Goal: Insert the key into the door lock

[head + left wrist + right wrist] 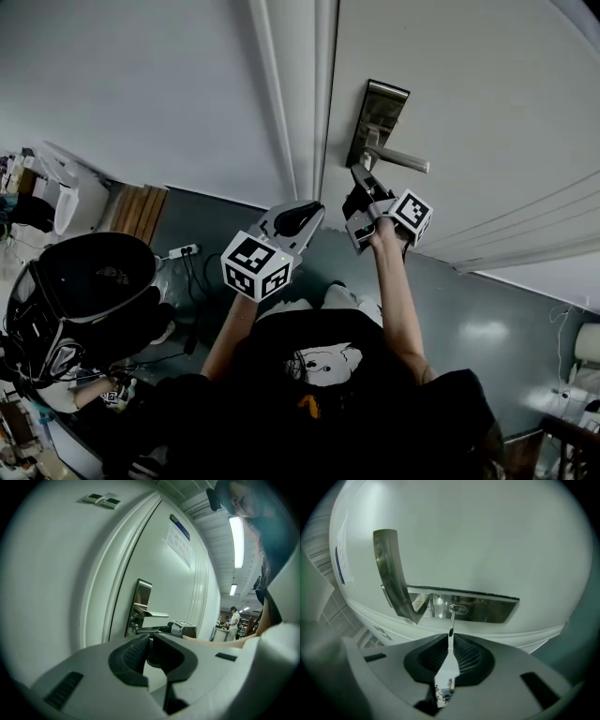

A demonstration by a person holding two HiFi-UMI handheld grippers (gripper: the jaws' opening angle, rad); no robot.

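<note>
A white door [469, 84] carries a metal lock plate [378, 117] with a lever handle [401, 159]. My right gripper [361, 183] is held just below that plate. In the right gripper view the right gripper [450, 639] is shut on a thin silver key [451, 625]. The key's tip touches the round keyhole [458, 607] in the lock plate [492, 610], beside the handle [393, 578]. My left gripper [314, 211] hangs lower, left of the door's edge. Its jaws [150, 637] are shut on nothing. From there I see the lock plate [140, 597] and the right gripper's cube [183, 629].
The door frame [291, 94] runs between the wall and the door. A black chair [84, 291], a power strip [183, 250] and a wooden panel [141, 211] stand on the grey floor at the left. A person [233, 620] stands far down the corridor.
</note>
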